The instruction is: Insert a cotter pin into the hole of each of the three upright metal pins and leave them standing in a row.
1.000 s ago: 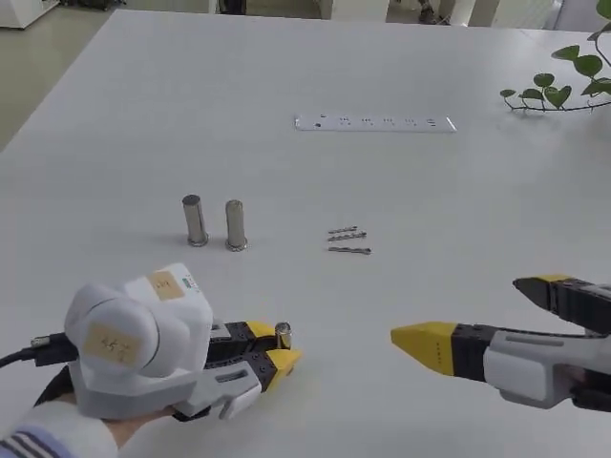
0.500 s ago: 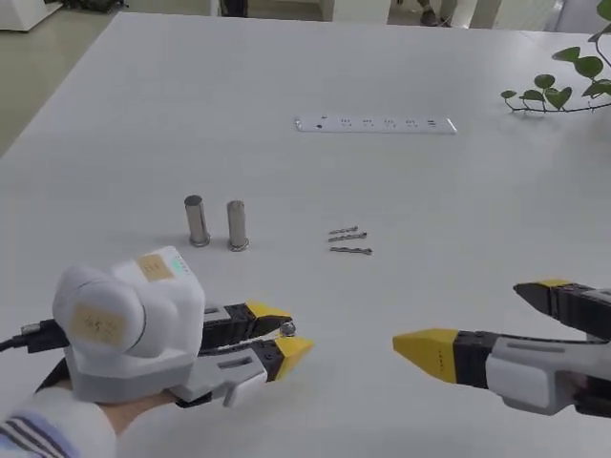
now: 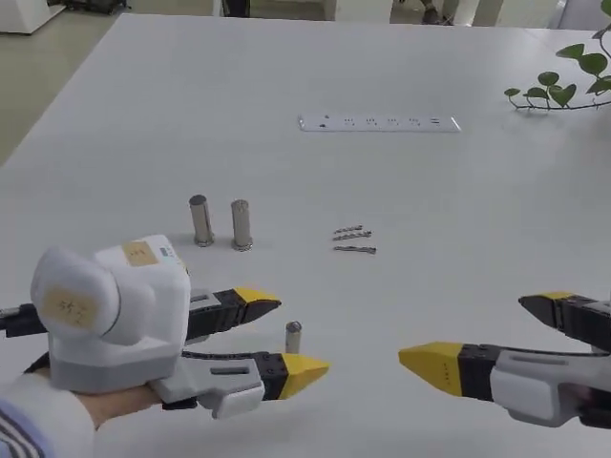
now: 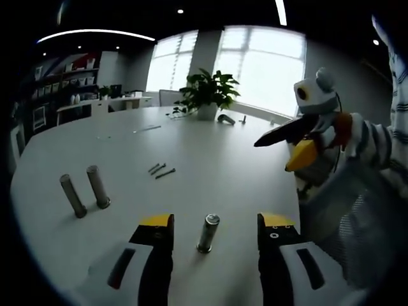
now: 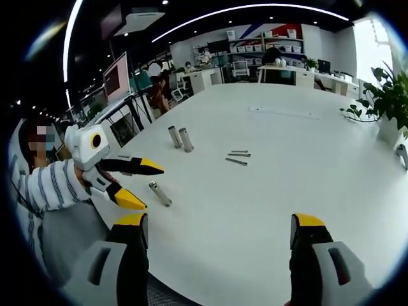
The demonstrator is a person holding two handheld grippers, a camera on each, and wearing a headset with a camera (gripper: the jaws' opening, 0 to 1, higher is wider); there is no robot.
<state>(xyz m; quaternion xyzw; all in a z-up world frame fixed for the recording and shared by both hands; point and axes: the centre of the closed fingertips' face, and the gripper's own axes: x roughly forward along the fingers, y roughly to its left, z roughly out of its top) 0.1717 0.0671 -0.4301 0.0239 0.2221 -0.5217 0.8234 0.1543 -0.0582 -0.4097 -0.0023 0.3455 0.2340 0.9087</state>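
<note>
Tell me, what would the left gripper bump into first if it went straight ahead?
Probably the lone metal pin: it stands upright between the open jaws of the left gripper, so it would slide deeper into the gap. Depth is hard to judge.

On your desk, one pin stands between the jaws of your left tongs; two pins behind it, cotter pins to their right.

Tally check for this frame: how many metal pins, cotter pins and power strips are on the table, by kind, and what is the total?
Metal pins: 3
Cotter pins: 3
Power strip: 1
Total: 7
</note>
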